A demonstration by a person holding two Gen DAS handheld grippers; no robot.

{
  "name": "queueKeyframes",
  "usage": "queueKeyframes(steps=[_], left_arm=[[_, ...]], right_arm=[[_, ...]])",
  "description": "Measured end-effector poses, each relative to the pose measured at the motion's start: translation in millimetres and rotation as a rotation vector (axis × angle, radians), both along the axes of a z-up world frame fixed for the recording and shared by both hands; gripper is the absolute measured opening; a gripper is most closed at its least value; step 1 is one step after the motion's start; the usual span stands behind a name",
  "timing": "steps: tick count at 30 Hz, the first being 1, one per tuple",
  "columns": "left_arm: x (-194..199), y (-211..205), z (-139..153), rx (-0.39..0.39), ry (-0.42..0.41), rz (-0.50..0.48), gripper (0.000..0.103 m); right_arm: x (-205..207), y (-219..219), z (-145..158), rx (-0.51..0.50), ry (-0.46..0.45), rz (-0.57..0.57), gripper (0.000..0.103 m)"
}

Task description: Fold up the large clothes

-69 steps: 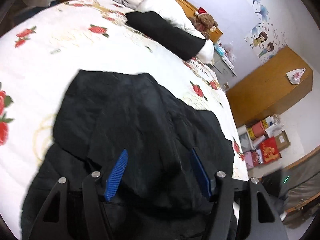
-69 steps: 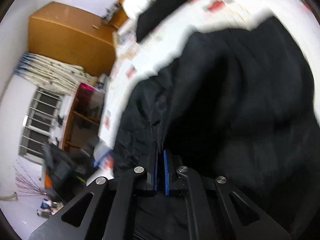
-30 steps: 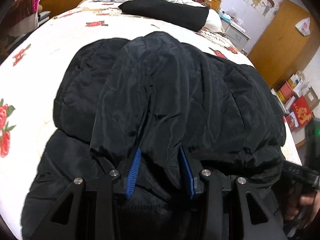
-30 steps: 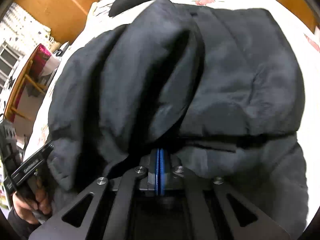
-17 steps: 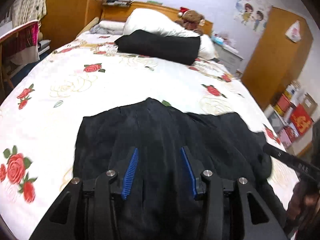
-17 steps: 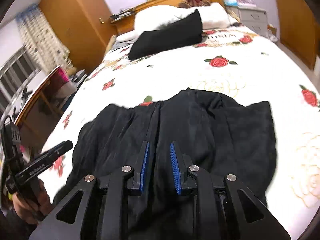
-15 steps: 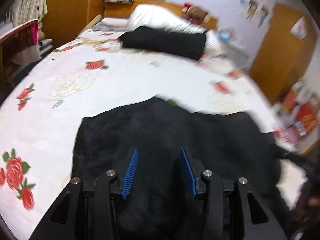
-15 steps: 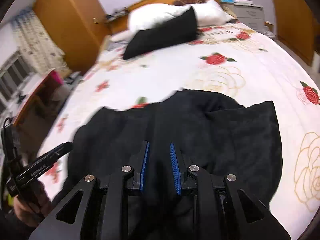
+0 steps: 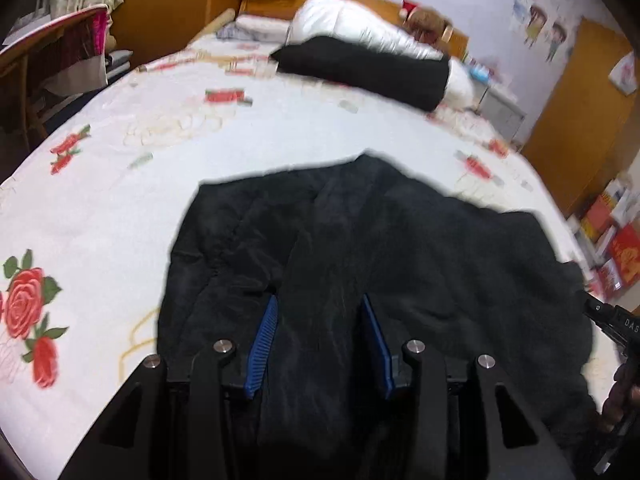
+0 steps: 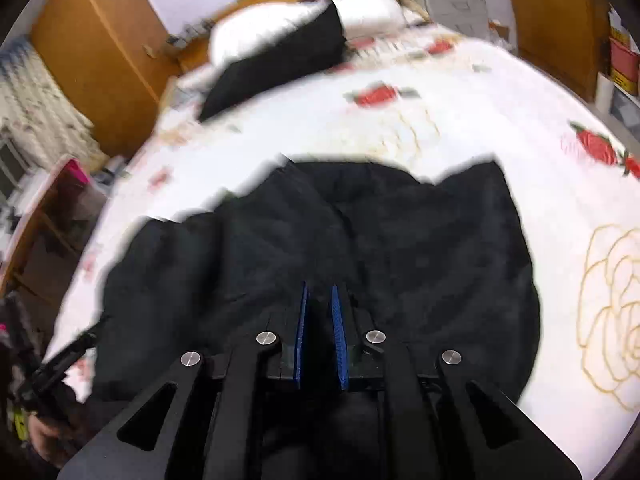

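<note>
A large black padded jacket (image 9: 400,248) lies folded in a heap on the near part of a white bed with red roses (image 9: 120,184). It also fills the middle of the right wrist view (image 10: 360,240). My left gripper (image 9: 318,312) is open above the jacket's near edge, its blue pads apart, with nothing held. My right gripper (image 10: 319,300) is open a little, its pads a narrow gap apart, above the jacket, with nothing between them. The right gripper's handle shows at the right edge of the left wrist view (image 9: 616,320).
A black pillow (image 9: 360,68) and a white pillow (image 9: 360,28) lie at the bed's head, with a teddy bear (image 9: 424,20). Wooden wardrobes (image 10: 100,48) stand on both sides. A chair (image 9: 52,64) stands left of the bed. Boxes (image 9: 612,240) sit on the floor at the right.
Both grippers let go of the jacket and rose back from it. The jacket, earlier lifted and bunched close to the cameras, now lies on the bed. The right pads opened.
</note>
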State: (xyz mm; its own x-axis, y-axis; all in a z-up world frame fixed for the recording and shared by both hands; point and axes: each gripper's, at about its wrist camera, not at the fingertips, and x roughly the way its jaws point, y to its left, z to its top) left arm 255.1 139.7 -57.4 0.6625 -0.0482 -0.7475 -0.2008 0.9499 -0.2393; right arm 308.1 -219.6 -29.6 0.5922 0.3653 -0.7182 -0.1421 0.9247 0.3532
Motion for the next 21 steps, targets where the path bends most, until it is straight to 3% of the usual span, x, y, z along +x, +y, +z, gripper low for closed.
queueKeyframes(steps=[3, 5, 8, 11, 12, 21], left_arm=[[-27, -10, 20, -0.001, -0.066, -0.053, 0.046], [-38, -21, 19, -0.001, -0.065, -0.100, 0.046], [-38, -30, -7, 0.013, 0.018, -0.122, 0.046], [-32, -28, -29, -0.012, 0.075, -0.105, 0.043], [-32, -27, -30, -0.018, 0.073, -0.103, 0.043], [-27, -41, -40, 0.032, 0.087, -0.105, 0.043]], right_arm=[[-26, 15, 29, 0.061, -0.071, 0.078, 0.012], [-44, 32, 31, 0.077, -0.076, 0.161, 0.012], [-56, 54, 1, 0.035, 0.000, 0.243, 0.012], [-48, 56, -47, -0.039, 0.126, 0.224, 0.009], [-46, 52, -57, -0.013, 0.145, 0.217, 0.008], [-39, 52, -70, -0.026, 0.173, 0.208, 0.006]])
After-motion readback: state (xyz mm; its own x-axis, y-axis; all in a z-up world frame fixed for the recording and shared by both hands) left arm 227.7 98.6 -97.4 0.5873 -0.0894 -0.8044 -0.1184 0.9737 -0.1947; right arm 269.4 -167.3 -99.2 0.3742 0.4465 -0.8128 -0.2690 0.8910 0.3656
